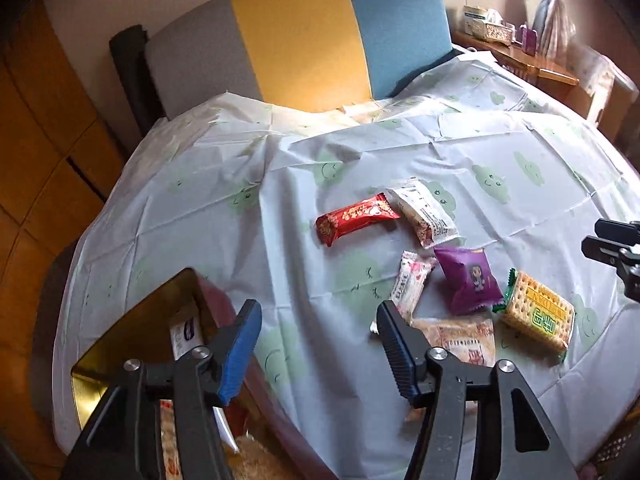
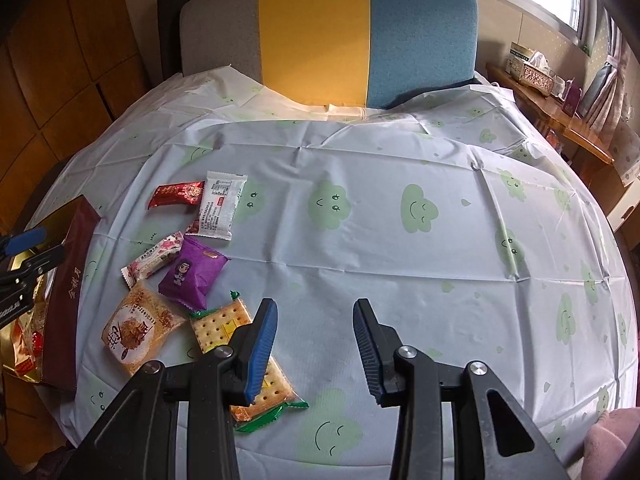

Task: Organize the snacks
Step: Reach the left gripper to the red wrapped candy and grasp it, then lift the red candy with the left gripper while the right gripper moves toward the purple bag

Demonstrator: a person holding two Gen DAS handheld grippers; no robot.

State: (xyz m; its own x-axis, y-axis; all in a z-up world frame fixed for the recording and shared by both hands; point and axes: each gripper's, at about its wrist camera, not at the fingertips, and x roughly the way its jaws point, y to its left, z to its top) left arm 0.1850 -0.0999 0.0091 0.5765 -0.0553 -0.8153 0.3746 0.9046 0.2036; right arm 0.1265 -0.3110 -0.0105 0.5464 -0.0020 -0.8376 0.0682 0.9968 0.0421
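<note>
Several snack packets lie loose on the cloud-print tablecloth: a red packet, a white one, a pink-white one, a purple one, a cracker pack and a round-cake pack. My left gripper is open with nothing between its fingers. It hovers between the maroon gold-lined box and the pile. My right gripper is open too and empty, its left finger over the cracker pack. The box holds some packets.
A grey, yellow and blue chair back rises behind the table. A wooden side shelf with a tissue box stands at the right. Wooden cabinets line the left. A pink sleeve shows at the bottom right.
</note>
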